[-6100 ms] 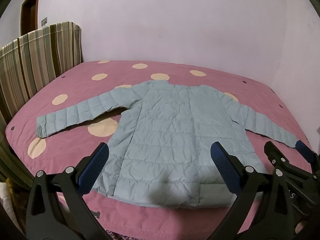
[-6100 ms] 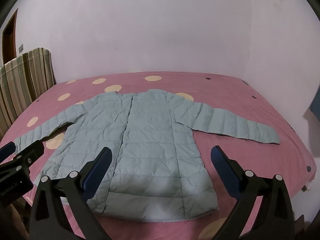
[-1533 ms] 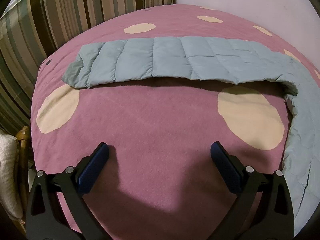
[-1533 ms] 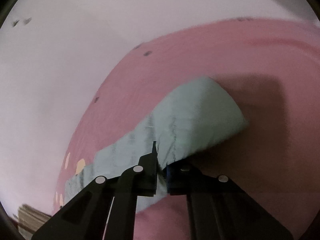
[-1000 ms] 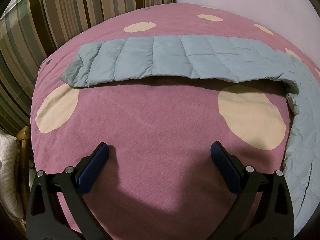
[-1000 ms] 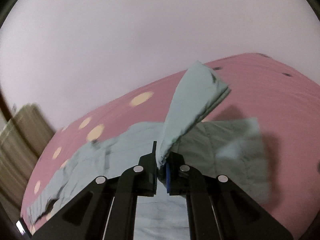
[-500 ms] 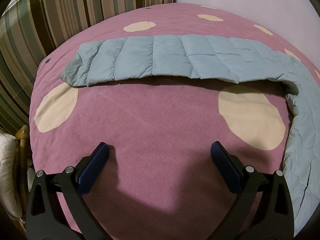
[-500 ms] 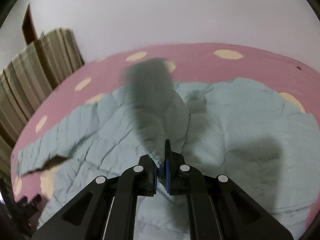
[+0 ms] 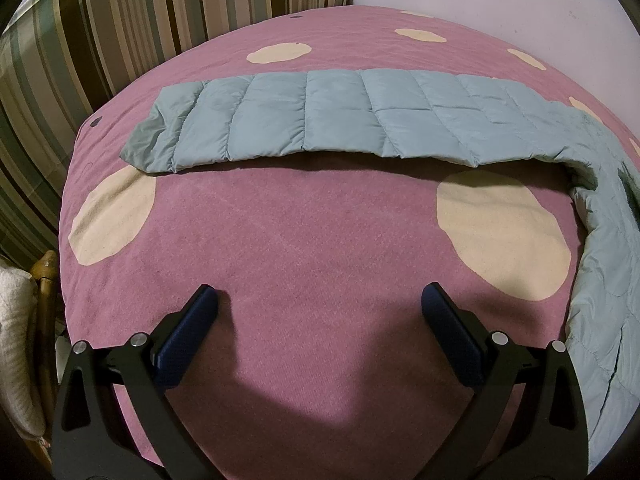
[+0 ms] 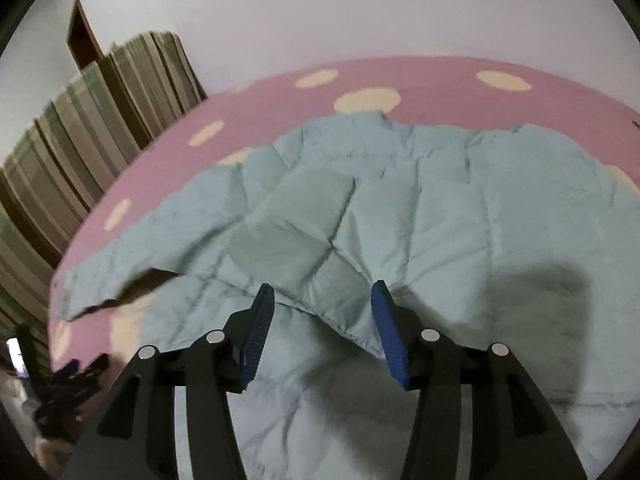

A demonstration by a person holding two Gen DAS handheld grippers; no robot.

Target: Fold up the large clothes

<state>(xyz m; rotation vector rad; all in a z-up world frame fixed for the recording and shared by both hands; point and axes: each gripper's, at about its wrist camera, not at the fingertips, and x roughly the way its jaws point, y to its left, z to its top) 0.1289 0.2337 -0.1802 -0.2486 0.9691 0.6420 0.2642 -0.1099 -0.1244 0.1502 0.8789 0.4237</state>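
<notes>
A pale blue quilted jacket [image 10: 500, 220] lies flat on a pink bedspread with cream dots [image 9: 300, 240]. Its right sleeve [image 10: 296, 220] is folded across the body. The cuff end of that sleeve rests between the parting jaws of my right gripper [image 10: 322, 288]; the blue pads do not press on it. The jacket's other sleeve [image 9: 320, 116] lies stretched out straight across the bed. My left gripper [image 9: 320, 292] hovers open over bare bedspread in front of that sleeve, holding nothing. The jacket's side edge [image 9: 608, 280] runs down the right of the left wrist view.
A striped headboard cushion [image 9: 120, 20] stands along the bed's far left side, also seen as striped cushion [image 10: 100, 120]. A wicker chair with white cloth [image 9: 20, 340] sits beyond the bed's left edge. A pale wall [image 10: 360, 8] backs the bed.
My right gripper swung the sleeve from the bed's right side over the jacket body, came down, and its jaws parted, letting the sleeve go. The left gripper has stayed put.
</notes>
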